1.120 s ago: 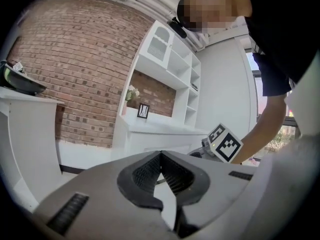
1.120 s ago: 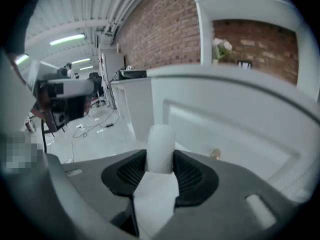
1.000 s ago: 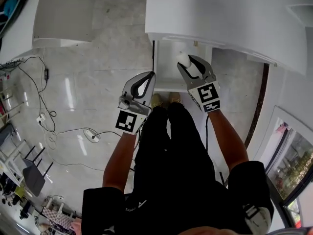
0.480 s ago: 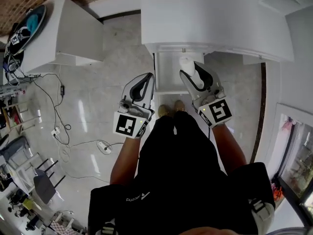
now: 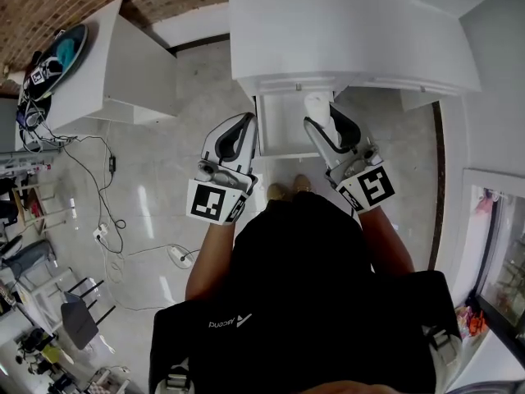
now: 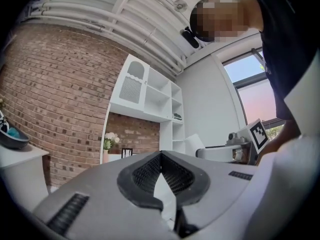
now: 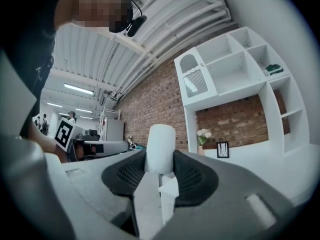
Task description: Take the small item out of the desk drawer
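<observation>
The right gripper (image 7: 160, 158) is clamped on the item (image 7: 161, 140), a small white cylinder that stands up between the pads. From the head view, the right gripper (image 5: 322, 121) holds the item (image 5: 317, 105) over the open drawer (image 5: 283, 131), near its right side. The left gripper (image 6: 161, 156) has its jaws together with nothing in them. It hangs just left of the drawer in the head view (image 5: 246, 130). The step in hand looks like the lift-out: the item appears to be clear of the drawer, so the take is all but done. The next move calls for a steady grip while carrying it clear of the drawer front, then a flat place to set it down, perhaps the table (image 5: 353, 39) above. The left gripper is free to push the drawer shut. The table is white and bare. Below lies a pale glossy floor (image 5: 164, 195) with loose cables (image 5: 82, 179). The room has a brick wall (image 7: 150, 94) and white shelves (image 7: 235, 69).
</observation>
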{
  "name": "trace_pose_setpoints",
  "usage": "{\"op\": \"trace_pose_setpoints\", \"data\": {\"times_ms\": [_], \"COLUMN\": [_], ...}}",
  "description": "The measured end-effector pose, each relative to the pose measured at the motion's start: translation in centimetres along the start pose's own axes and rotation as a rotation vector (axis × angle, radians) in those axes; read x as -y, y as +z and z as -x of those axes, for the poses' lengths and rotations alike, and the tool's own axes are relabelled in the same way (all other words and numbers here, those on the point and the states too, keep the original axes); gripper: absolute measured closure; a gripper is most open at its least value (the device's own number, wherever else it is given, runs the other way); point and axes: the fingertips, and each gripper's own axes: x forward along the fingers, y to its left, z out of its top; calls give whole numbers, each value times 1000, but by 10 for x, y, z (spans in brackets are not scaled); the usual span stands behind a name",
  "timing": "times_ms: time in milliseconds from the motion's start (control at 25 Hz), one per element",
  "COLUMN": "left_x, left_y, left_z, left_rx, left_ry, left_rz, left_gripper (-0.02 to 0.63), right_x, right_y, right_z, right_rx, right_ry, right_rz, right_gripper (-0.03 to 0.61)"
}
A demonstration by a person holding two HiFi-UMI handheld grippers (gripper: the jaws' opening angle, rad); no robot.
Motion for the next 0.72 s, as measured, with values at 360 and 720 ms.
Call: {"op": "trace_pose_setpoints", "data": {"times_ms": [360, 720], "left_x": [12, 15], "left_y": [14, 12], "left_z": [-5, -8], "left_rx": [18, 14], "left_ry": [-12, -22], "left_rz": [-17, -20], "left_gripper": [615, 615], "right_x": [-3, 0], "right_y": [13, 15], "right_z": [7, 11], "right_rx": [28, 32], "right_ry": [11, 14], "right_rz": [9, 17], "right_gripper": [411, 411]}}
